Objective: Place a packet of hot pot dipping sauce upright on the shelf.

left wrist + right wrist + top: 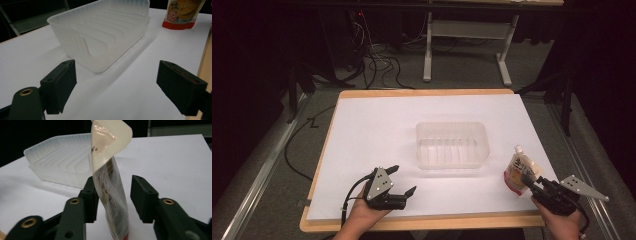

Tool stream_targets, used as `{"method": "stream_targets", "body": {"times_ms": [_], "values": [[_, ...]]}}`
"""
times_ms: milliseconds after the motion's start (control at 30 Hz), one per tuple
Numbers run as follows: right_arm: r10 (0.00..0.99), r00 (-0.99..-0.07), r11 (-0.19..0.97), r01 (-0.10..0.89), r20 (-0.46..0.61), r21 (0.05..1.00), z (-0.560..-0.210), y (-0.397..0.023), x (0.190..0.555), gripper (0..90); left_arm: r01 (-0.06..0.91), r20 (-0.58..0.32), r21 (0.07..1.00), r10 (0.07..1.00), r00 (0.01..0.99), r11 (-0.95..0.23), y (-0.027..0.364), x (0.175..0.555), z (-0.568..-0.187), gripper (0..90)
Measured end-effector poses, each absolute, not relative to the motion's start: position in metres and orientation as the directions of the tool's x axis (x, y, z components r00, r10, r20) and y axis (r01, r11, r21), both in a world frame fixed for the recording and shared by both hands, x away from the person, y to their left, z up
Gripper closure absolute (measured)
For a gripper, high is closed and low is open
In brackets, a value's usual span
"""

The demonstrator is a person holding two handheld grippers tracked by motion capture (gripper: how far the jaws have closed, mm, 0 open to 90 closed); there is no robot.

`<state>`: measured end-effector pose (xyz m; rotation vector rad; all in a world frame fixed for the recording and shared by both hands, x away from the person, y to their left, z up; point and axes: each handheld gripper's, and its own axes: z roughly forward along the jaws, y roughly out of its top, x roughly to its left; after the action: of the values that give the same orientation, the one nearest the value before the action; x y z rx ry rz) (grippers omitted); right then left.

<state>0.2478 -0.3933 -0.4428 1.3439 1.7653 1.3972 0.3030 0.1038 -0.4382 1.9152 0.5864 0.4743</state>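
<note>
The step in hand looks like taking hold of the pouch (520, 170), which stands upright on the white counter (377, 125) at about four o'clock from the clear tub (452, 144), well apart from it. The right gripper (528, 181) has come in from the near right edge and brackets the pouch low on its body; seen from the right gripper view, the pouch (112, 195) stands edge-on between the jaws, touching or almost touching the left one while a clear gap remains to the right one, so the jaws are part spread and not yet pinching. To do this well, I would shift the gripper a touch so the pouch sits midway, then close gently on the flat faces, since the soft body will likely buckle or lean if pushed from one side only. Gripping a little above the red base should keep it from swinging when lifted toward the tub at ten o'clock. The left gripper (404, 180) rests near the front edge at about seven o'clock from the tub, jaws spread wide with nothing between them, and should stay out of the way
</note>
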Motion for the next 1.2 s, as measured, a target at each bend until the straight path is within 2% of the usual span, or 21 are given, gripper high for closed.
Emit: {"method": "stream_targets", "body": {"times_ms": [33,200,300,467,633,1200], "values": [[0.909,-0.377,-0.021,0.380,0.176,0.925,-0.443,-0.393,0.248,64.5,0.186,0.061,0.919,0.594,0.802,-0.346,0.104,0.303,-0.438,16.8],[0.914,-0.376,-0.004,0.373,0.155,0.928,-0.443,-0.391,0.247,76.7,0.186,0.065,0.917,0.595,0.801,-0.352,0.104,0.303,-0.438,16.9],[0.916,-0.359,-0.025,0.397,0.180,0.918,-0.443,-0.387,0.251,89.6,0.186,0.065,0.918,0.596,0.800,-0.350,0.104,0.303,-0.438,16.9],[0.919,-0.351,-0.032,0.393,0.182,0.919,-0.437,-0.381,0.252,90.0,0.187,0.069,0.917,0.600,0.797,-0.353,0.106,0.301,-0.439,16.9],[0.907,-0.369,-0.073,0.339,0.204,0.938,-0.423,-0.372,0.250,90.0,0.195,0.066,0.918,0.617,0.784,-0.346,0.114,0.299,-0.438,16.9],[0.856,-0.474,-0.077,0.282,0.208,0.956,-0.401,-0.331,0.254,90.0,0.201,0.069,0.927,0.671,0.738,-0.317,0.132,0.292,-0.436,17.2]]}}
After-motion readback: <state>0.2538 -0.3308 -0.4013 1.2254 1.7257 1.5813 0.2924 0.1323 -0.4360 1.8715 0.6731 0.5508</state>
